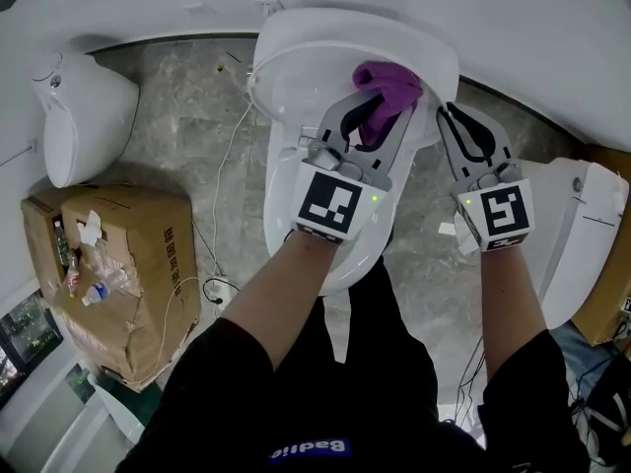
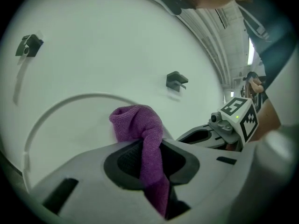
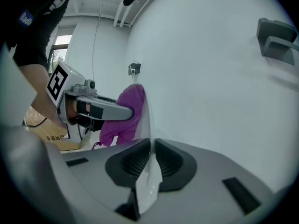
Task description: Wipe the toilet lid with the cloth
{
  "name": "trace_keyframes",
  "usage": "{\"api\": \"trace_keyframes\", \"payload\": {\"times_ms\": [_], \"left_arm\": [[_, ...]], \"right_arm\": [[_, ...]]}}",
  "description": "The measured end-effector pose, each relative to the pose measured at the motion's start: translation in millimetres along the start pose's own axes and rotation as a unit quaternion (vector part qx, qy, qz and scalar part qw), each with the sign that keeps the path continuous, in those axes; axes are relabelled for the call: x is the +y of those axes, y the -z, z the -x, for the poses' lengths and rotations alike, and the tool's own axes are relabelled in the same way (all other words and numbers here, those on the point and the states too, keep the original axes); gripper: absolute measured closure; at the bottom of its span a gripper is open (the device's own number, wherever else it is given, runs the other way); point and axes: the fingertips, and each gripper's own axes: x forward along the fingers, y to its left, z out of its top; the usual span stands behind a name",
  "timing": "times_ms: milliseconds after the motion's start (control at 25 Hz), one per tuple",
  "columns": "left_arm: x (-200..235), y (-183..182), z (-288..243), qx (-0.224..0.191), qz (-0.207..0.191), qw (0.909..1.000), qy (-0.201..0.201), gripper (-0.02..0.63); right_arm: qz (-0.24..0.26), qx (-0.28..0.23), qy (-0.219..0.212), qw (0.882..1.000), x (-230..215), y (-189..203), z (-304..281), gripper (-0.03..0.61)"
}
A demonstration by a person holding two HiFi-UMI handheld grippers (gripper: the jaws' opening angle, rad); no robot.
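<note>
Jaws of left gripper (image 2: 152,160) clamped on purple cloth (image 2: 138,122), jaws of right gripper (image 3: 150,155) seemingly pinching toilet lid (image 3: 210,78) edge

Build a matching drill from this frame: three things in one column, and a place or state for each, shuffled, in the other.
Things
1. purple cloth
2. white plastic toilet lid
3. brown cardboard box

Places or states
A. edge pinched between the jaws of the right gripper
B. standing on the grey floor, at the left of the head view
C. clamped in the left gripper, bunched against the lid

Pairs: 1-C, 2-A, 3-B
</note>
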Motion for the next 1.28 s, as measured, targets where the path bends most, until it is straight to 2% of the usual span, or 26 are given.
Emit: {"api": "trace_keyframes", "payload": {"times_ms": [240, 480, 800, 1040, 1120, 1280], "left_arm": [[63, 27, 39, 0.022, 0.040, 0.9985, -0.029, 0.531], [104, 39, 66, 0.031, 0.001, 0.9994, -0.015, 0.531], [142, 50, 98, 0.020, 0.001, 0.9991, -0.038, 0.531], [138, 57, 94, 0.015, -0.006, 0.9954, -0.094, 0.531], [131, 59, 85, 0.019, -0.015, 0.9928, -0.117, 0.531], [115, 65, 70, 0.014, -0.003, 0.9866, -0.163, 0.531]], "right_arm": [[-0.018, 0.022, 0.055, 0.998, -2, 5, 1, 0.537], [-0.035, 0.035, 0.096, 0.994, -5, 5, -1, 0.537], [-0.045, 0.041, 0.145, 0.988, -5, 6, -1, 0.537], [-0.021, 0.001, 0.122, 0.992, -3, 3, 0, 0.537], [-0.010, -0.010, 0.103, 0.995, -3, 2, 0, 0.537], [-0.007, -0.018, 0.046, 0.999, -1, 0, -1, 0.537]]}}
